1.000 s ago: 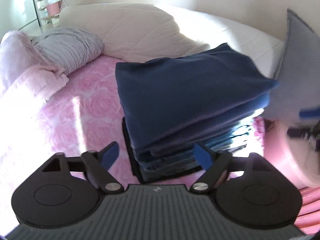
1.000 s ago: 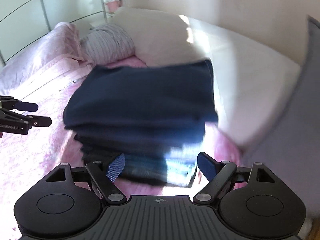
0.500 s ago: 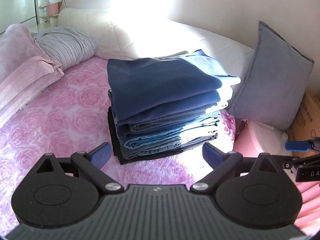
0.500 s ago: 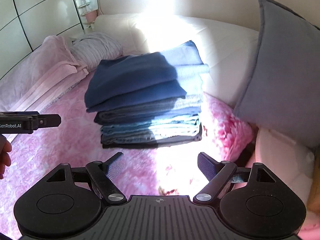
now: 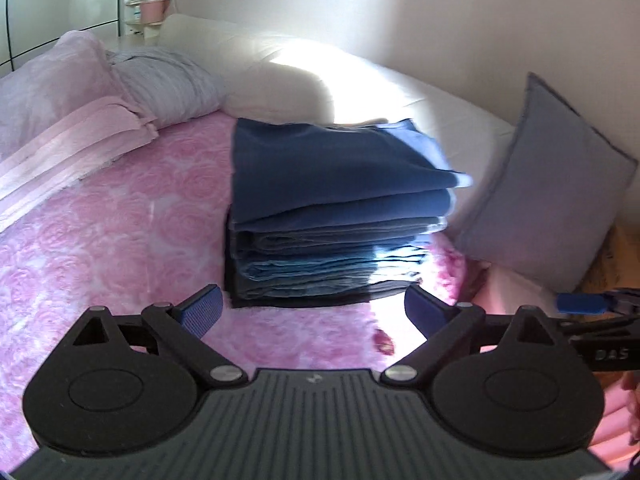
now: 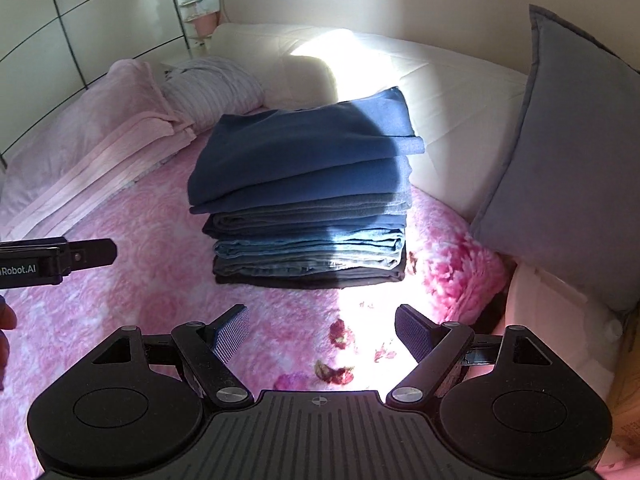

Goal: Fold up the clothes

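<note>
At the bed's left edge a folded pink blanket (image 6: pixel 100 160) lies along the side, with a striped grey pillow (image 6: pixel 212 92) just beside it at the head end. The left gripper (image 5: pixel 312 312) hovers over the pink rose cover (image 5: pixel 120 240) with nothing between its pads; its jaws have just been opening and stand wide, apart from the clothes. In the right wrist view one of its black fingers pokes in from the left edge, well short of the pile.

The stack of folded clothes (image 6: pixel 308 196) sits on the cover toward the head of the bed, its far side touching the white pillows (image 6: pixel 440 80). Dark blue pieces lie on top, grey and pale blue denim under them, and a black piece at the bottom. A patch of sun falls across its right end.

The right gripper (image 6: pixel 320 336) hangs over the cover in front of the stack, jaws spread and empty. At the right edge a grey cushion (image 6: pixel 560 160) leans upright, near the stack but apart from it.
</note>
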The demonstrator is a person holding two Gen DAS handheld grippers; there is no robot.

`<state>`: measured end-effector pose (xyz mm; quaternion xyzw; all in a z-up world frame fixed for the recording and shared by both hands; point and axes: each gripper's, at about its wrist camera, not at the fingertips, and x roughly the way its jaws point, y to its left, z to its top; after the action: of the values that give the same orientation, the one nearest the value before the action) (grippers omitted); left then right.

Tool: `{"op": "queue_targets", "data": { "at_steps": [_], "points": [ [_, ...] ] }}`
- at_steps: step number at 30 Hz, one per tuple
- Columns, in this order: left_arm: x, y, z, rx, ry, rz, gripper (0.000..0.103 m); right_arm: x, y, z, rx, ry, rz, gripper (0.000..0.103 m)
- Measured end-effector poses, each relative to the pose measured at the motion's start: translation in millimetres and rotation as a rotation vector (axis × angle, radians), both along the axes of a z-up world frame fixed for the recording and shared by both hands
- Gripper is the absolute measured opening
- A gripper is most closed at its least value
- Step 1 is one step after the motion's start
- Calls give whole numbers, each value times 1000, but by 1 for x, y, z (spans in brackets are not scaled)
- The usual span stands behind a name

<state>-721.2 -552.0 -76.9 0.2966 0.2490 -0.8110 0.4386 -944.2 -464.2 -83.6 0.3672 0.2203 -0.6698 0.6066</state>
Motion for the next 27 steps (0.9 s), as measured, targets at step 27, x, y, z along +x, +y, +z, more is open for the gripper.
{"op": "queue_targets", "data": {
  "at_steps": [27],
  "points": [
    [25,19,17,-10,-100,19,95,28,26,13,-27,5,-66,83]
  ]
}}
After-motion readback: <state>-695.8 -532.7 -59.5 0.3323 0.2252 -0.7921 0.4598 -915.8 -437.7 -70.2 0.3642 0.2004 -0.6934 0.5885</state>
